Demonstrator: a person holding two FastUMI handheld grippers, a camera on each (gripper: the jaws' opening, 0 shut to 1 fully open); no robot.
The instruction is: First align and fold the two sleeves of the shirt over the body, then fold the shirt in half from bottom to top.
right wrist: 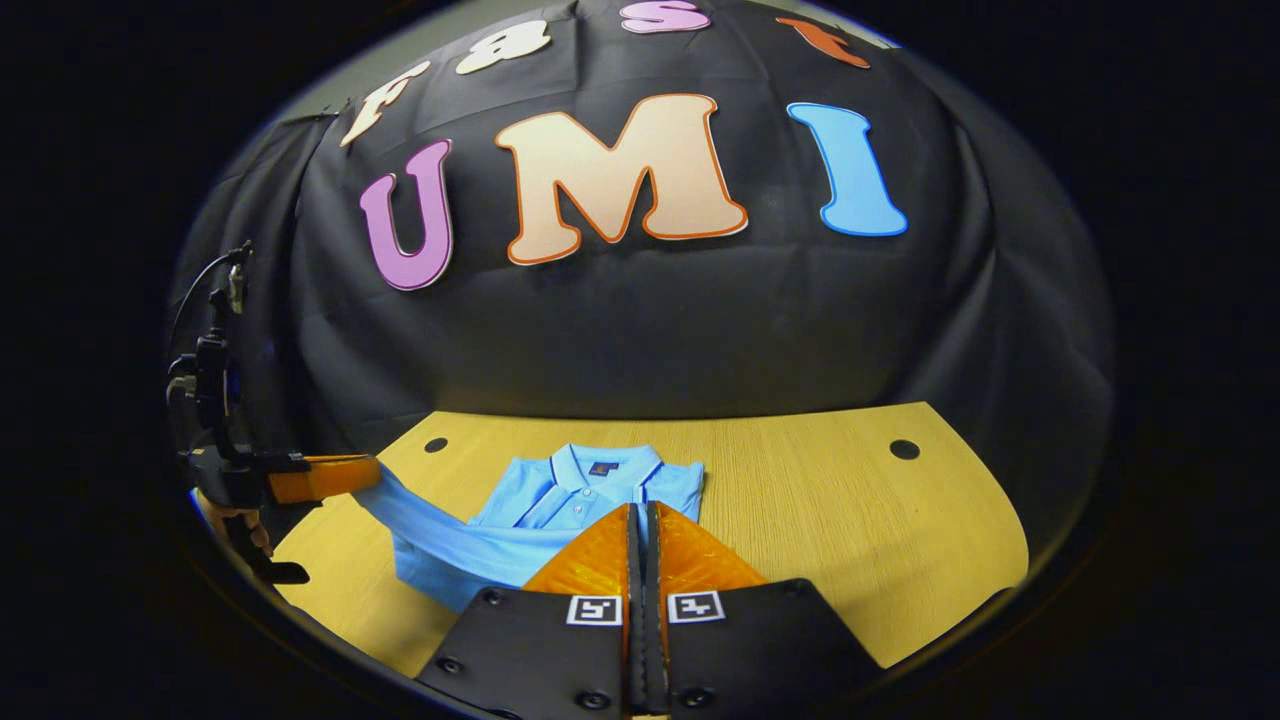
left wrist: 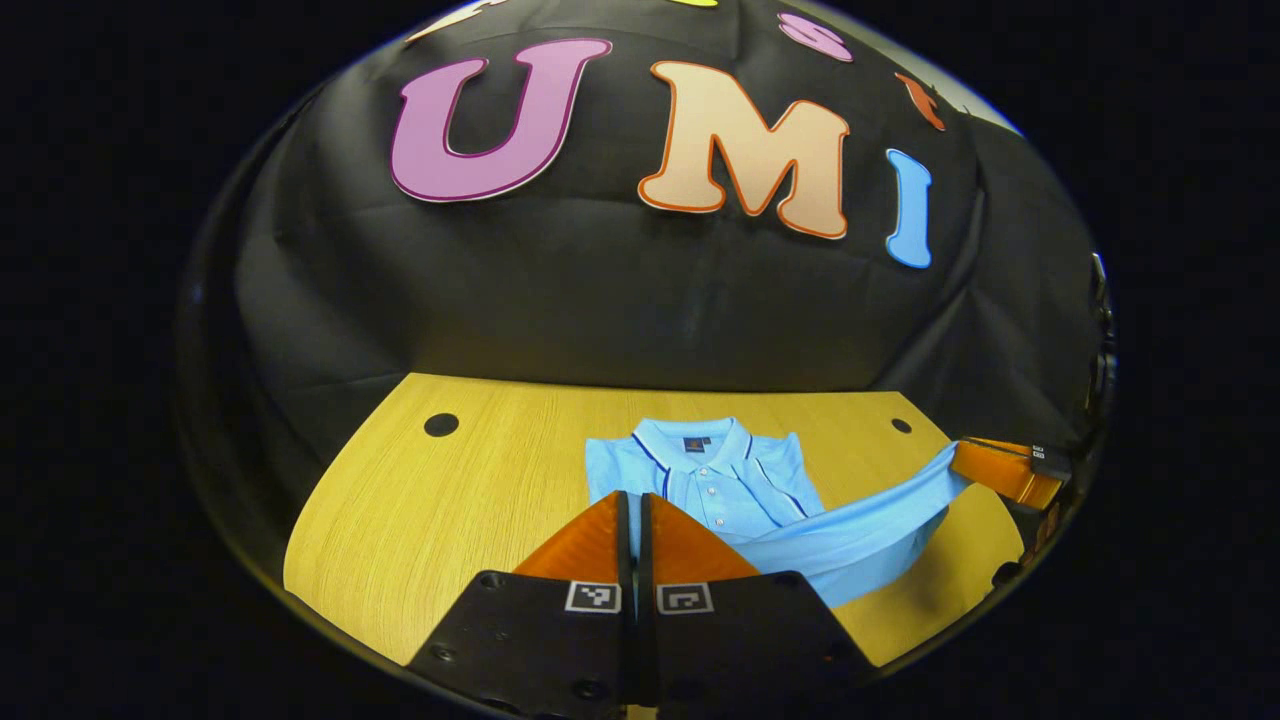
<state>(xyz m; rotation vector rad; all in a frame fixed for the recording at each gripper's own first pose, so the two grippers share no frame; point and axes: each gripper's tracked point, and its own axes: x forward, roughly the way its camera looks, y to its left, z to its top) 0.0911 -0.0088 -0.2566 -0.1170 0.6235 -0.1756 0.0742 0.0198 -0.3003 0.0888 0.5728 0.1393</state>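
A light blue polo shirt [left wrist: 745,485] lies on the wooden table [left wrist: 450,500], collar toward the far wall, with its sleeves tucked in so the body looks narrow. Its lower edge is lifted off the table and stretched as a band between the two grippers. In the left gripper view my left gripper [left wrist: 633,515] is shut on one end of that band, and the right gripper [left wrist: 965,462] grips the other end at far right. In the right gripper view my right gripper [right wrist: 641,525] is shut on the shirt [right wrist: 560,490], with the left gripper [right wrist: 370,472] and a hand holding it at far left.
The table [right wrist: 850,500] has a round dark hole near each far corner [left wrist: 441,424] [right wrist: 904,449]. Black cloth hangs as a wall right behind the table's far edge. Bare wood lies on both sides of the shirt.
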